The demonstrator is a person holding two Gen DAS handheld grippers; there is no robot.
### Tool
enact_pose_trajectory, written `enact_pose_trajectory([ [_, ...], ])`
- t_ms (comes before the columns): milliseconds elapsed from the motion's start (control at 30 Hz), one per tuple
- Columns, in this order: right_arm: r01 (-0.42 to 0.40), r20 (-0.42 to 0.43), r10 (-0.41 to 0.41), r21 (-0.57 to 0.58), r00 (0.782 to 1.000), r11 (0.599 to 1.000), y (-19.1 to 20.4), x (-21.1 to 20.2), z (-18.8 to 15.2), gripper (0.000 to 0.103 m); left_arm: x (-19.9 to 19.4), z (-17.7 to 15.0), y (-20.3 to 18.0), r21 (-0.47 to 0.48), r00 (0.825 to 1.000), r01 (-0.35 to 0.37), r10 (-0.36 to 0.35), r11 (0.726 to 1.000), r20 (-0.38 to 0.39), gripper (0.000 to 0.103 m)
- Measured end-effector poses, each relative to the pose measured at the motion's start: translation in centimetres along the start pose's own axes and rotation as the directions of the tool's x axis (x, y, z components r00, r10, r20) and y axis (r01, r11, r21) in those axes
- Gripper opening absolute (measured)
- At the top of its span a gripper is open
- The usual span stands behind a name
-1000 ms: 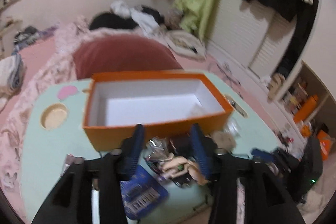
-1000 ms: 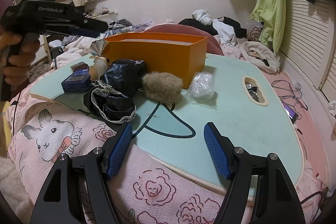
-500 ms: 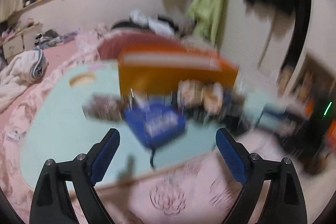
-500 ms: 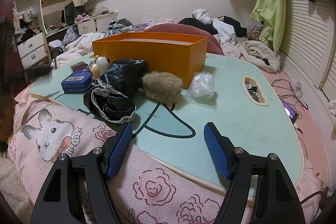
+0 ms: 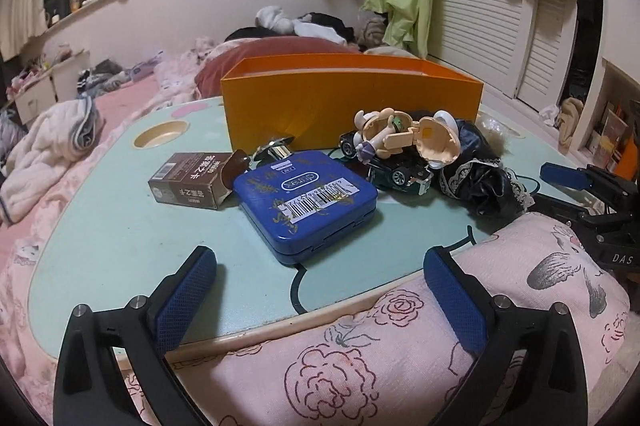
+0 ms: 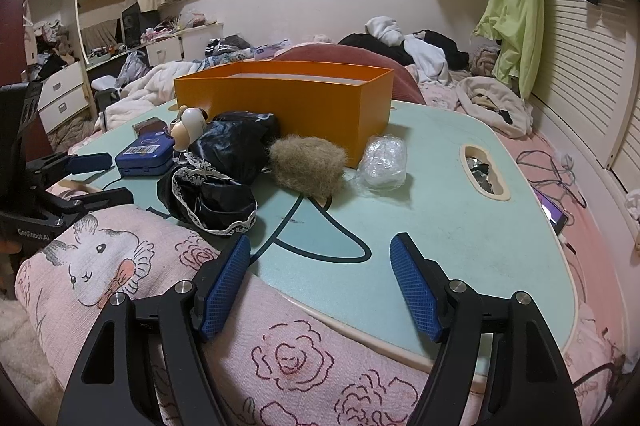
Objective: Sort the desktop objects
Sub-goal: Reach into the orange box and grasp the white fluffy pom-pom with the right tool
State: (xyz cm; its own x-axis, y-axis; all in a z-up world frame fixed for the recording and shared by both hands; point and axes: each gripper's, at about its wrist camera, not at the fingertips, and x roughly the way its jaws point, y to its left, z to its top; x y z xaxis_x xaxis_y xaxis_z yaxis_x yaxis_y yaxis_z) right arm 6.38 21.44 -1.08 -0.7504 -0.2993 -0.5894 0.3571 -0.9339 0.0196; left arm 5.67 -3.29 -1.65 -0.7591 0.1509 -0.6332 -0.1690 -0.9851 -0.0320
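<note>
Left wrist view alone shows one brown carton (image 5: 191, 181) beside one blue tin (image 5: 306, 204) before one orange box (image 5: 348, 102), left claw (image 5: 320, 300) opening wide, empty; right claw (image 6: 320, 292) gapes empty.

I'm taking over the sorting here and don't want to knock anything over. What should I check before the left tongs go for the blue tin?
1. Left tongs empty: ok, jaws opening wide, nothing between them.
2. Blue tin reachable: ok, it lies flat just ahead of the tongs, top uncovered.
3. Space around the tin: not ok, the brown carton lies against its left side, and the toy car sits close behind.
4. Orange box ready to receive: cannot tell, its inside is hidden from here.
5. Right tongs out of the way: ok, open, empty, at the table's near edge.
</note>
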Motion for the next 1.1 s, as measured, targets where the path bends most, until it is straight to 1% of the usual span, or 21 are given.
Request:
enact_pose_trajectory([
  [233,0.012,-0.001,-0.012,-0.002,1.000,1.000,0.2,-0.3,0.0,0.073,0.0,0.0,0.0,-0.001,1.000,0.001,-0.001,1.000,0.000,0.103],
  [300,0.020,0.029,-0.020,-0.006,0.999,1.000,0.6,-1.1,0.6,0.073,-0.1,0.0,0.0,-0.001,1.000,0.002,-0.002,1.000,0.001,0.103],
  [333,0.016,0.063,-0.015,-0.010,0.998,1.000,0.8,-1.7,1.4,0.073,-0.1,0.0,0.0,-0.001,1.000,0.002,-0.002,1.000,0.000,0.103],
  [400,-0.005,0.101,0.006,-0.003,0.995,1.000,1.1,-2.2,3.5,0.073,-0.2,0.0,0.0,0.000,1.000,0.001,-0.001,1.000,0.001,0.103],
  [467,-0.046,0.108,0.043,0.025,0.993,0.999,1.3,-2.1,6.4,0.073,-0.2,0.0,0.0,-0.001,1.000,0.002,-0.002,1.000,0.001,0.103],
  [533,-0.062,0.088,0.056,0.069,0.995,0.996,1.4,-0.9,9.4,0.073,-0.2,0.0,0.0,-0.001,1.000,0.002,-0.002,1.000,0.001,0.103],
  [600,-0.059,0.024,0.057,0.112,0.998,0.992,1.8,1.5,12.3,0.073,-0.1,0.0,0.0,-0.001,1.000,0.002,-0.002,1.000,0.001,0.103],
  [667,-0.058,-0.054,0.066,0.146,0.996,0.988,2.4,3.9,14.1,0.073,-0.2,0.0,0.0,0.000,1.000,0.002,-0.002,1.000,0.001,0.103],
  [733,-0.074,-0.102,0.092,0.167,0.991,0.983,3.0,5.9,15.0,0.073,-0.2,0.0,0.0,-0.001,1.000,0.002,-0.002,1.000,0.001,0.103],
  [800,-0.051,-0.145,0.074,0.159,0.987,0.986,3.6,7.7,15.0,0.073,-0.2,0.0,-0.1,-0.001,1.000,0.002,-0.002,1.000,0.001,0.103],
  [833,-0.032,-0.182,0.058,0.140,0.982,0.990,4.0,8.7,14.6,0.073,-0.2,0.0,0.0,-0.001,1.000,0.002,-0.002,1.000,0.001,0.103],
  [867,-0.038,-0.191,0.065,0.139,0.979,0.990,4.1,9.2,14.2,0.073,-0.2,-0.1,-0.1,-0.001,1.000,0.002,-0.002,1.000,-0.001,0.103],
  [900,-0.057,-0.168,0.084,0.161,0.982,0.985,3.8,9.1,13.7,0.074,-0.1,-0.1,0.0,-0.002,1.000,0.002,-0.002,1.000,0.000,0.103],
  [967,-0.063,-0.141,0.085,0.149,0.986,0.987,3.3,8.6,13.4,0.077,-0.6,0.0,-0.3,-0.002,1.000,0.001,-0.001,1.000,-0.001,0.103],
  [1033,-0.072,-0.142,0.093,0.145,0.986,0.987,2.8,8.4,13.2,0.079,-0.6,-0.1,-0.3,-0.002,1.000,0.002,-0.002,1.000,0.000,0.103],
  [1100,-0.096,-0.144,0.118,0.153,0.983,0.984,2.4,8.3,13.0,0.080,-0.6,-0.1,-0.3,-0.001,1.000,0.001,-0.001,1.000,0.000,0.103],
])
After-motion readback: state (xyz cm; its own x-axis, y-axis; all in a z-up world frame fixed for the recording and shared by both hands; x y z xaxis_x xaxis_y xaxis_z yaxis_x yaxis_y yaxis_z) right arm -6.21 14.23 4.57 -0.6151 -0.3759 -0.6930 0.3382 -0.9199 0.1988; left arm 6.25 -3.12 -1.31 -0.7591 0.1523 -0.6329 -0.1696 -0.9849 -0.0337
